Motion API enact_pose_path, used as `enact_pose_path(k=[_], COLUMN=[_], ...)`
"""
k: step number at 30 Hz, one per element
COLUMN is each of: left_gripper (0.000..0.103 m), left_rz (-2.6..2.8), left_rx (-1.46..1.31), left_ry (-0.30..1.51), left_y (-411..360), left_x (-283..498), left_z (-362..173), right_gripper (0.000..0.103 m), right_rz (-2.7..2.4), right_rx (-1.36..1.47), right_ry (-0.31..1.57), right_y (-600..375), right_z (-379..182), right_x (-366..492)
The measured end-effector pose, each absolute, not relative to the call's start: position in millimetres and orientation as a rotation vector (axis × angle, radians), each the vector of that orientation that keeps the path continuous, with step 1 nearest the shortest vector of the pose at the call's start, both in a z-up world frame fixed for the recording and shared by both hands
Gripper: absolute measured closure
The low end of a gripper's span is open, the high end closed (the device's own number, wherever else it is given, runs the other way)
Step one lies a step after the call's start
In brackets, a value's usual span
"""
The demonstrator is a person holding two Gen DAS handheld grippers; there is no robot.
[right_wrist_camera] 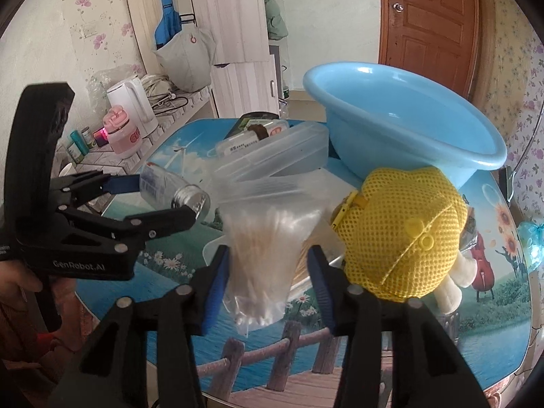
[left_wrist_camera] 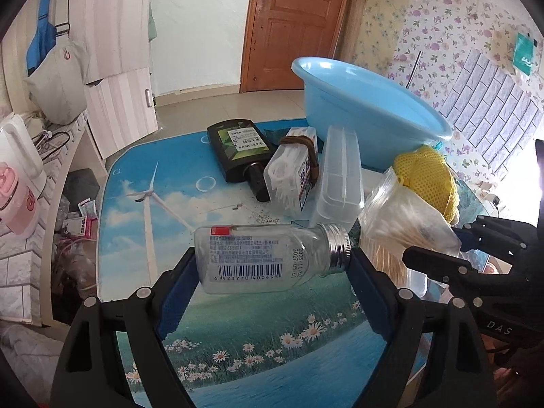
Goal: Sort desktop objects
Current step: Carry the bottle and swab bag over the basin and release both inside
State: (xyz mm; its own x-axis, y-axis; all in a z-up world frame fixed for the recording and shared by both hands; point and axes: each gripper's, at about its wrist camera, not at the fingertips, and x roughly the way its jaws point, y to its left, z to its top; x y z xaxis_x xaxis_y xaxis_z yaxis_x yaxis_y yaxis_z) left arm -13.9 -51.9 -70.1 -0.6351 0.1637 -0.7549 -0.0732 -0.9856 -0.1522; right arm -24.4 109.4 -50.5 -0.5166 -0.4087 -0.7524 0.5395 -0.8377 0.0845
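Note:
My left gripper [left_wrist_camera: 272, 265] is shut on a clear glass bottle [left_wrist_camera: 258, 258] with a silver screw cap, held sideways above the table; it also shows in the right wrist view [right_wrist_camera: 170, 187], with the left gripper [right_wrist_camera: 163, 200] around it. My right gripper [right_wrist_camera: 268, 272] is shut on a clear plastic bag of cotton swabs [right_wrist_camera: 265, 255], held just above the table; the bag also shows in the left wrist view [left_wrist_camera: 404, 217]. A light blue basin [right_wrist_camera: 401, 119] stands at the back of the table, also in the left wrist view [left_wrist_camera: 367, 102].
A yellow mesh pouch [right_wrist_camera: 404, 231] lies right of the bag. A clear plastic box [left_wrist_camera: 340, 173], a box of floss picks [left_wrist_camera: 292, 166] and a dark flat bottle [left_wrist_camera: 238, 149] lie before the basin. The table [left_wrist_camera: 238, 340] has a printed landscape cover. A kettle [right_wrist_camera: 132, 105] stands on the left shelf.

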Motion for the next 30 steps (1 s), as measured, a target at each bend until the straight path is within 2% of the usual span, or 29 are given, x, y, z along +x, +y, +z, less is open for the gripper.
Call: enact_pose_path(k=[1, 2, 5, 17, 30], left_gripper=[0.018, 0.018, 0.018, 0.018, 0.018], left_rz=[2.730, 2.736, 2.748, 2.760, 2.735], left_rx=[-1.271, -1.269, -1.242, -1.122, -1.024], left_ry=[-0.169, -0.175, -0.182, -0.194, -0.142], left_y=[-52, -53, -52, -34, 6], left_x=[-13, -13, -10, -22, -60], left_z=[-68, -65, -53, -4, 25], right_gripper=[0.073, 0.077, 0.083, 0.084, 0.084], right_rz=[-2.334, -2.328, -2.338, -2.420, -2.551], right_rx=[1.092, 1.090, 1.039, 0.841, 0.759], right_ry=[0.230, 0.230, 0.185, 0.081, -0.033], right_y=[109, 110, 118, 151, 187], right_z=[-50, -50, -41, 6, 40], right_x=[-24, -23, -21, -18, -65])
